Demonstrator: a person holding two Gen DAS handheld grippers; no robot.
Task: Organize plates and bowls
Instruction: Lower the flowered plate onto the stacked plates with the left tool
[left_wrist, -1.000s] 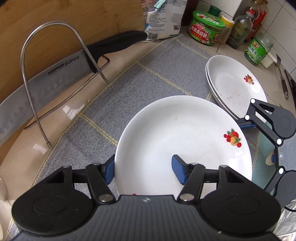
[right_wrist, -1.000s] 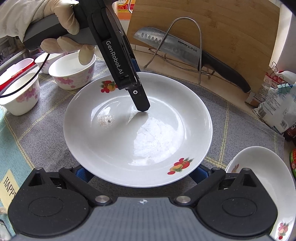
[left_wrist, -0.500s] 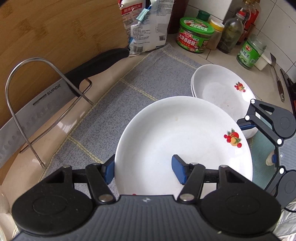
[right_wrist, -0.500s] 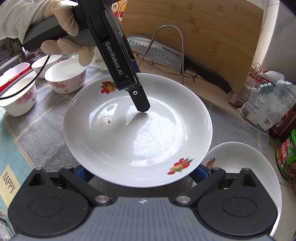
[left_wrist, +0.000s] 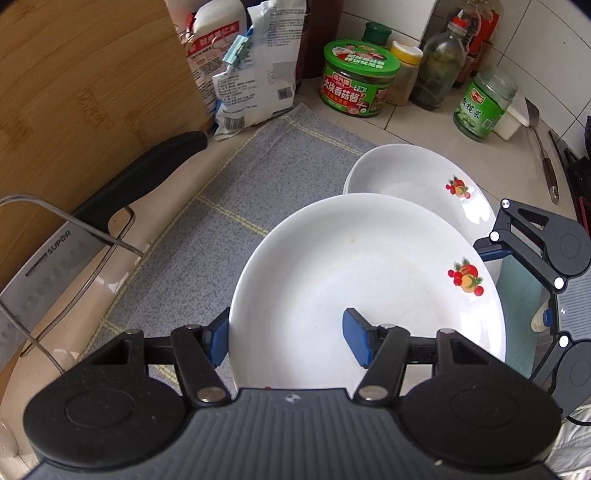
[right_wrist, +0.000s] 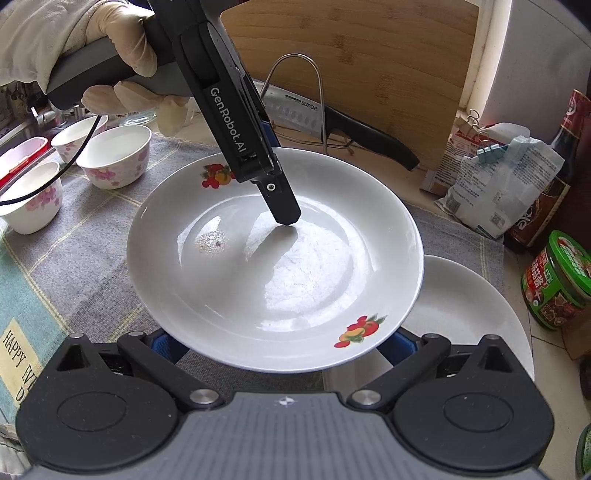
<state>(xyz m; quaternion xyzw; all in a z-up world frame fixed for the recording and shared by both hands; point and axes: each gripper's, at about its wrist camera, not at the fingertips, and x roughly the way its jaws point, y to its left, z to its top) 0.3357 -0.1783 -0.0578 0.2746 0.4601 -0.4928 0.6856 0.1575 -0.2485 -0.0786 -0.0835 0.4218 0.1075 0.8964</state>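
A white plate with a fruit print hangs above the grey cloth, carried by both grippers. My left gripper is shut on its near rim, one blue pad inside the dish and one outside. In the right wrist view that inner finger presses on the plate. My right gripper stands open, its spread fingers under the opposite rim. A stack of matching plates lies just beyond, and the held plate partly overlaps that stack. Three flowered bowls sit at the far left.
A cleaver rests in a wire rack against a wooden board. Bags, jars and bottles line the back of the counter. A ladle lies at the right. A gloved hand holds the left gripper.
Both grippers have carried the plate sideways toward the stacked plates, which now lie partly beneath its edge. The rack and cleaver have slid away. The grips look unchanged.
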